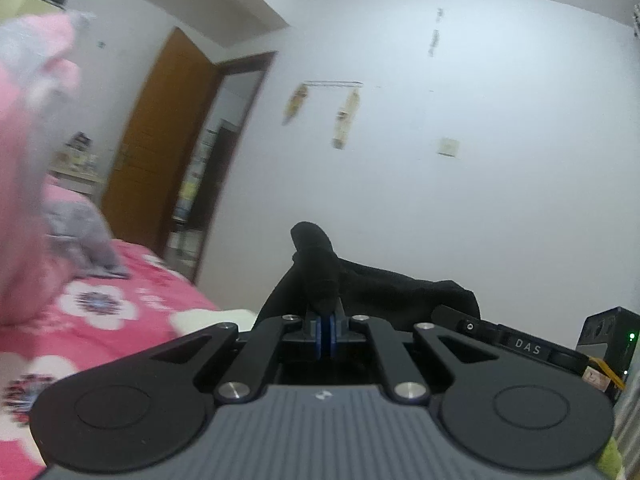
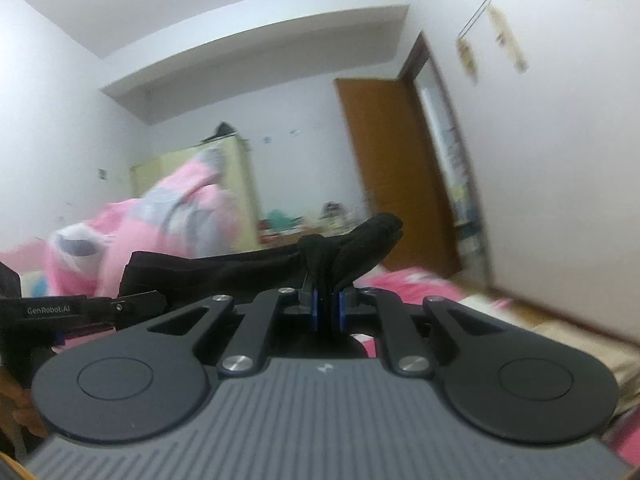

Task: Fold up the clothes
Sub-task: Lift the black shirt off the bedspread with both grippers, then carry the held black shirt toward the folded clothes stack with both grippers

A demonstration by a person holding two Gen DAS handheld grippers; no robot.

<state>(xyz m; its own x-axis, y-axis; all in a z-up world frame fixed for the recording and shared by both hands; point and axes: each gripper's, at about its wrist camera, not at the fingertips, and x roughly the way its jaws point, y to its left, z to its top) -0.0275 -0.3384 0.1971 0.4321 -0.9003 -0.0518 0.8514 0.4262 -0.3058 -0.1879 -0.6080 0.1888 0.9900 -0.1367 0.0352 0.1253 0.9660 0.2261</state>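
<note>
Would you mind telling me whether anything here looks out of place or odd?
Nothing looks damaged or spilled. Both the left gripper and right gripper are shut on the black garment, stretched between them. The pink and grey clothing sits in an unfolded heap on the floral bedspread.

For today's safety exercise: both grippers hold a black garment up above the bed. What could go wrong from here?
1. The left gripper pinches only a small bunch of the black garment; it may slip out.
2. The right gripper also clamps a bunched corner, so the fold may come out creased.
3. The pink clothes lie heaped close by on the bed; the hanging cloth could drag them.
</note>
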